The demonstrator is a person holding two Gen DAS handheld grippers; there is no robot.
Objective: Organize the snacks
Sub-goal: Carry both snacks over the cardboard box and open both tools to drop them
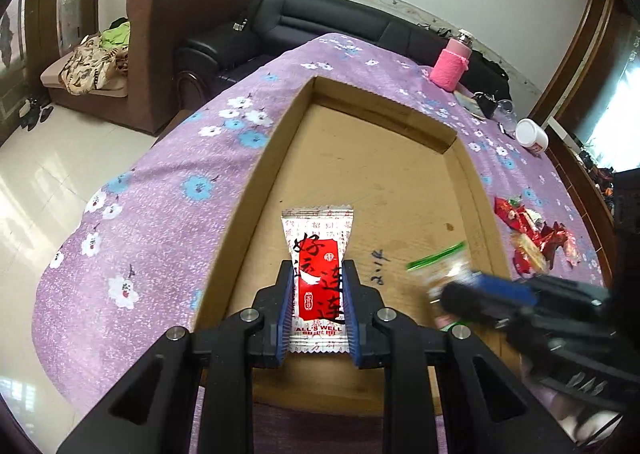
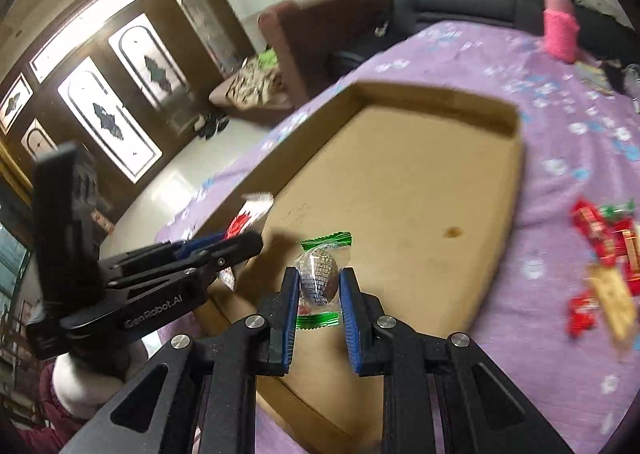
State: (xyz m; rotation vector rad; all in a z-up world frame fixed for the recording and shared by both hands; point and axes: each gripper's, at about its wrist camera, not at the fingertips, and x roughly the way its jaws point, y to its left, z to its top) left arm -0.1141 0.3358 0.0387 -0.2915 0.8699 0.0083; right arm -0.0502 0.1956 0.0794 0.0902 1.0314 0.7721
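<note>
My left gripper (image 1: 318, 274) is shut on a red and white snack packet (image 1: 318, 274) and holds it over the near end of a shallow cardboard tray (image 1: 400, 118). My right gripper (image 2: 319, 278) is shut on a clear candy wrapper with green ends (image 2: 320, 274) holding a dark round sweet, also over the tray's (image 2: 432, 100) near end. The right gripper shows blurred in the left wrist view (image 1: 472, 286), at the tray's right side. The left gripper shows in the right wrist view (image 2: 224, 244), at the tray's left rim. A pile of red-wrapped snacks (image 1: 536, 238) lies on the purple cloth right of the tray.
The table carries a purple flowered cloth (image 1: 160, 214). At its far end stand a pink-sleeved bottle (image 1: 450, 64), a white jar (image 1: 532, 136) and small dark items (image 1: 486, 104). A brown armchair (image 1: 160, 38) and black sofa (image 1: 320, 22) stand beyond the table.
</note>
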